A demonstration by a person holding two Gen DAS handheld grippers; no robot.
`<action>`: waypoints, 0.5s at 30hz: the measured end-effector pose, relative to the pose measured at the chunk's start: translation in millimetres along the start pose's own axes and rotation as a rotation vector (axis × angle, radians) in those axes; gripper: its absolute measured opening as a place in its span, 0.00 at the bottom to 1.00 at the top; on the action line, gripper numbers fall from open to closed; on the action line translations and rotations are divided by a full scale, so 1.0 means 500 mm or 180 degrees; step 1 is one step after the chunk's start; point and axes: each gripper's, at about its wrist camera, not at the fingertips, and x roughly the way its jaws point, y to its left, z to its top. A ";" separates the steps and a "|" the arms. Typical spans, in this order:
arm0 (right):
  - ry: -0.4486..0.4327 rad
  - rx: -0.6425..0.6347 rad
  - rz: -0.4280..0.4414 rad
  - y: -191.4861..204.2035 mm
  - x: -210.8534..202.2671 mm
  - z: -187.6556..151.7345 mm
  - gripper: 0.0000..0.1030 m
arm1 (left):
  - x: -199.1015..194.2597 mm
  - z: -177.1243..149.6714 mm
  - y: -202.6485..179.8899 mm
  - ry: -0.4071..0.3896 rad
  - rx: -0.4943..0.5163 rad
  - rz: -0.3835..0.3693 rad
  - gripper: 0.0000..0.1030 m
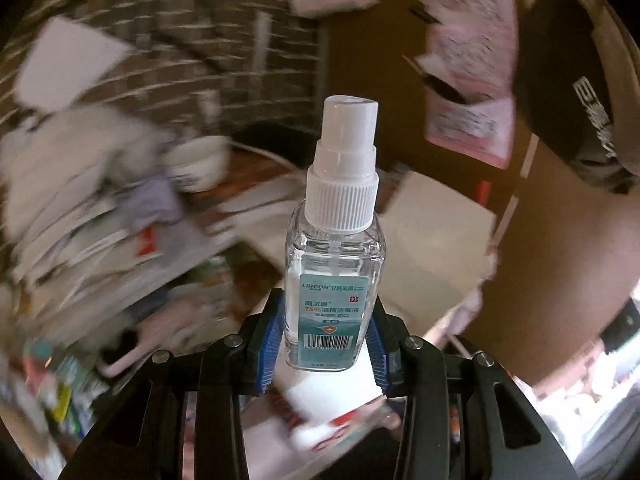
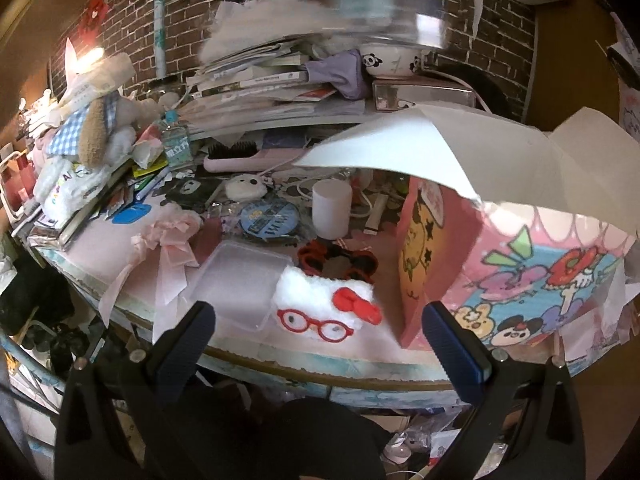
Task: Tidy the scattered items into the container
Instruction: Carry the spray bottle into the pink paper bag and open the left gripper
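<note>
The left gripper [image 1: 331, 334] squeezes a small clear spray bottle with a white cap [image 1: 335, 264], held up in the air. The right gripper [image 2: 320, 344] is wide open and holds nothing. The pink cartoon cardboard box [image 2: 532, 276] sits at its 2 o'clock.

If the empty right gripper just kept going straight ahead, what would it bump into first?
Most likely the fluffy white pouch with red glasses, which lies between the right gripper's open fingers at the table edge. Depth is hard to judge.

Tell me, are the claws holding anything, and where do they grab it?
The left claw holds a clear spray bottle, squeezed at the lower, labelled part of its body, cap pointing away. The right claw is open and holds nothing.
</note>
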 end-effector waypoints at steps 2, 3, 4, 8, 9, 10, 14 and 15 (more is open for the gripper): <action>0.0006 0.0025 0.0004 -0.004 -0.002 -0.003 1.00 | 0.038 0.022 -0.027 0.0191 0.0125 -0.0057 0.33; 0.0007 0.0039 0.0005 -0.008 -0.004 -0.005 1.00 | 0.058 0.031 -0.041 0.0286 0.0186 -0.0053 0.33; 0.0007 0.0048 0.0006 -0.010 -0.005 -0.006 1.00 | 0.078 0.037 -0.054 0.0377 0.0234 -0.0041 0.33; -0.0001 0.0073 0.0016 -0.017 -0.012 -0.014 1.00 | 0.160 0.052 -0.089 0.0716 0.0354 -0.0011 0.32; 0.0003 0.0076 0.0019 -0.018 -0.013 -0.017 1.00 | 0.178 0.051 -0.093 0.0795 0.0391 0.0009 0.32; 0.0008 0.0076 0.0019 -0.019 -0.013 -0.019 1.00 | 0.193 0.049 -0.096 0.0861 0.0422 0.0026 0.32; 0.0021 0.0082 0.0016 -0.020 -0.016 -0.025 1.00 | 0.249 0.034 -0.105 0.1055 0.0487 0.0094 0.33; 0.0020 0.0083 0.0015 -0.020 -0.017 -0.027 1.00 | 0.260 0.031 -0.104 0.1090 0.0477 0.0109 0.33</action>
